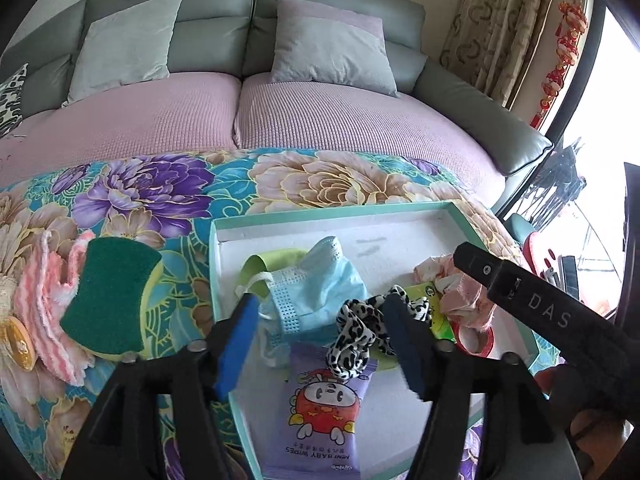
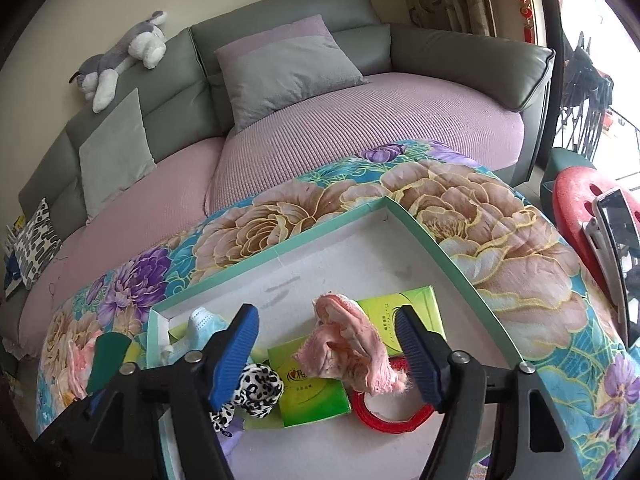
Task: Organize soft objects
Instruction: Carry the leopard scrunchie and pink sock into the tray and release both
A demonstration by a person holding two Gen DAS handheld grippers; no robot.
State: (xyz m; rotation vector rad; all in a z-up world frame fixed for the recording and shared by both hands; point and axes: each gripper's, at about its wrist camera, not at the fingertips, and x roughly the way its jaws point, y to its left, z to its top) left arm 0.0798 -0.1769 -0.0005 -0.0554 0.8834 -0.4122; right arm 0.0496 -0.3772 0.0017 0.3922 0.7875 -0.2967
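We are working over a floral cloth [image 1: 160, 184] spread in front of a grey sofa [image 1: 216, 32] with pink seat covers, and on that cloth sits a shallow box with a green rim [image 1: 332, 216], which we take to be the collecting place for the soft things. Going from the left, a pink towel [image 1: 48, 300] and a green sponge [image 1: 112, 296] lie on the cloth outside the box, the sponge partly over the towel, so we judge those two are not yet sorted. Inside the box, a blue face mask [image 1: 316, 292] rests on a lime-green piece, a purple wipes packet [image 1: 320, 412] lies at the near edge, and a leopard-print scrunchie [image 1: 360, 332] sits just beside it; further right come a green tissue pack [image 2: 312, 388], a crumpled pink cloth [image 2: 348, 344] draped over it, and a red ring [image 2: 392, 416] partly under the cloth. Our left gripper [image 1: 320, 344] hangs over the mask and the packet with its jaws apart and nothing pressed between the pads, and our right gripper [image 2: 324, 352] is likewise spread wide around the pink cloth without pinching it, so both items seem to lie where they were meant to land. The left view alone shows the wipes packet whole and the towel and sponge in full; the right view alone shows the tissue pack's face, the ring, and a stuffed toy [image 2: 120, 64] on the sofa back.
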